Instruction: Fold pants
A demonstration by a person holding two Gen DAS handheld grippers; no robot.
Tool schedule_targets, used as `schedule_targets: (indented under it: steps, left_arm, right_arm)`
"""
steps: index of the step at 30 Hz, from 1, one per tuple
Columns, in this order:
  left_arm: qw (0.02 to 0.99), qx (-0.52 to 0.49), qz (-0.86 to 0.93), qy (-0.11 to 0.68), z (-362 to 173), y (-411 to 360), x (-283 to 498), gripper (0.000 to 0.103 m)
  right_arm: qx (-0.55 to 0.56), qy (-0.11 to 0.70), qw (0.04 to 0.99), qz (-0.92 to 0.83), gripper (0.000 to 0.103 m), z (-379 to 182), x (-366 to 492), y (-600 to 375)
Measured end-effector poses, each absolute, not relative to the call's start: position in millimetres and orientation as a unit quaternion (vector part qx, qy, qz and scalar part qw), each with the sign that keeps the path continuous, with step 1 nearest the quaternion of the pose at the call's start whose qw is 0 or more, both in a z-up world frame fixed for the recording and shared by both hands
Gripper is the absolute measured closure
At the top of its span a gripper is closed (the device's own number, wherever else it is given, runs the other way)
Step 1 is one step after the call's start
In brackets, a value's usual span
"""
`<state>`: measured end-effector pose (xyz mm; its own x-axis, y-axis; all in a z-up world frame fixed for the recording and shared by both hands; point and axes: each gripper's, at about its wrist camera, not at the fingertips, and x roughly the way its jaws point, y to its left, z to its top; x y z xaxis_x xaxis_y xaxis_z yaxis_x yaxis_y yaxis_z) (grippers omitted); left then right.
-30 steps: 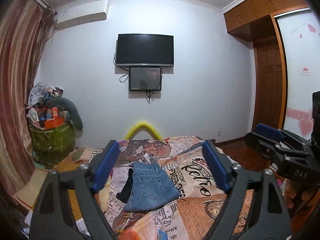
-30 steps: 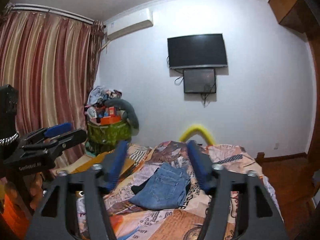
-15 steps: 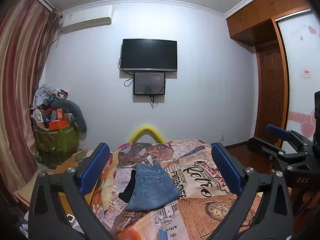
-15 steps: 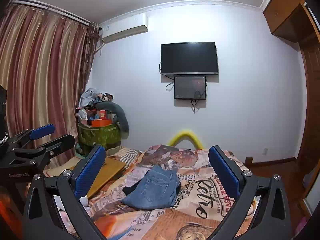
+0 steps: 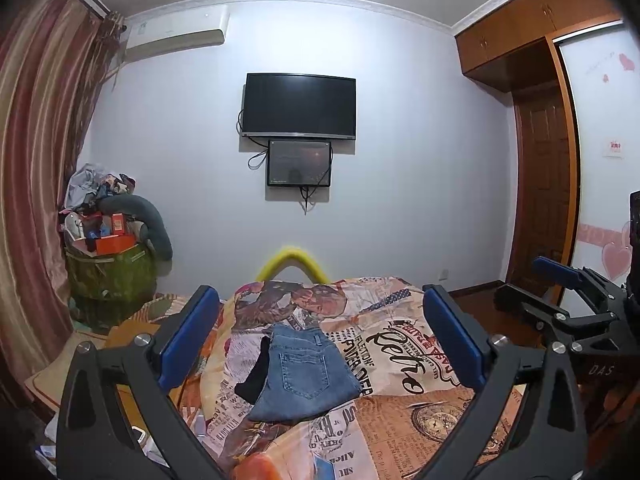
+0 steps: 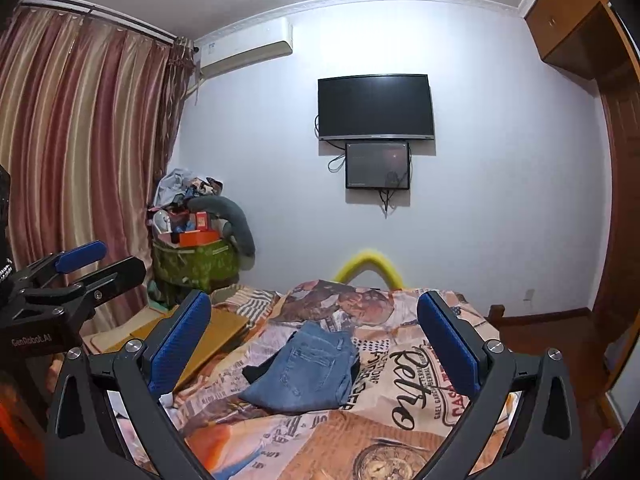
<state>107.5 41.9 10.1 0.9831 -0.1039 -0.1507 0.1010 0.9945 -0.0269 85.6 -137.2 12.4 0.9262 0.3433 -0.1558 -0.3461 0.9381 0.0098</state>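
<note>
We see a big bed (image 5: 404,412) with a cover full of newspaper pictures and words. On the wall behind it hangs a black TV (image 5: 300,106), and a smaller screen (image 5: 299,163) sits just under it. Striped curtains (image 6: 80,140) hang at the side, and a green basket (image 6: 192,264) piled with stuff stands in the corner.

On the bed lie the blue jeans (image 5: 302,372). They are folded into a short, neat stack, with a back pocket facing up. A bit of black cloth (image 5: 254,376) pokes out beside them.

We hold our left hand-held gripper (image 5: 320,340) up in the air, well apart from the jeans. Its two blue pads (image 5: 186,340) stand wide apart, and nothing is between them. From its camera, the jeans show between the pads, farther along the bed.

Our right hand-held gripper (image 6: 314,344) is up in the air too, well apart from the jeans. Its blue pads (image 6: 450,352) are also wide apart and hold nothing. The jeans show between them as well. Neither one touches the jeans.
</note>
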Motion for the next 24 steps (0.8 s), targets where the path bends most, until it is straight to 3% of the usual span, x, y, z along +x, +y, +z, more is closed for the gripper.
schedule_targets:
  steps: [24]
  left_arm:
    - [0.995,-0.005,-0.06,0.082,3.6,44.0,110.5,0.0]
  right_arm:
    - [0.006,0.088,0.982,0.167,0.0,17.4,84.6,-145.8]
